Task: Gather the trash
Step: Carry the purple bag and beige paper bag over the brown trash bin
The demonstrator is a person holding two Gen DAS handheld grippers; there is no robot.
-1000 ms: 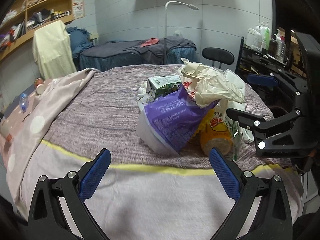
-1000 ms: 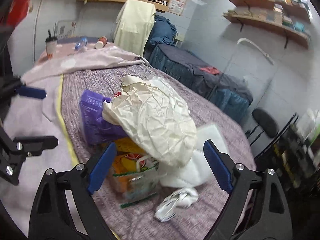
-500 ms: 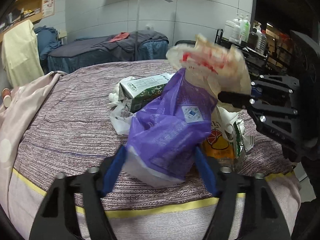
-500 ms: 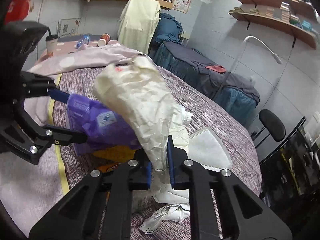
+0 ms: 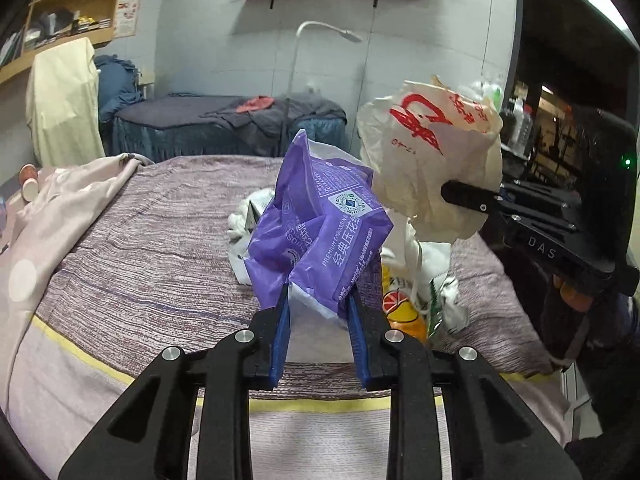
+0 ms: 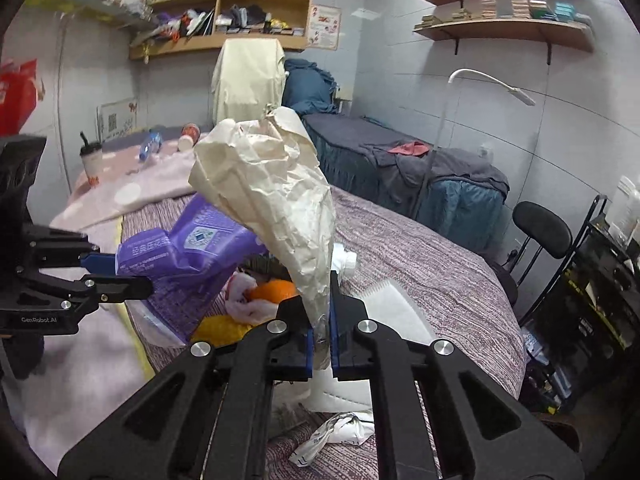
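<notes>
Above the purple bedspread (image 5: 160,240), a purple plastic package (image 5: 320,232) is being squeezed by the closing left gripper (image 5: 316,320). Beside it, a crumpled cream bag (image 6: 272,200) is clamped tight in the right gripper (image 6: 320,344), over the remaining trash pile (image 6: 256,300).

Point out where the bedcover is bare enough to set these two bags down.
Free: the striped bedcover left of the purple bag, up to the pink blanket; also the near strip below the yellow stripe. Crowded: under the cream bag, where the leftover trash pile lies.
</notes>
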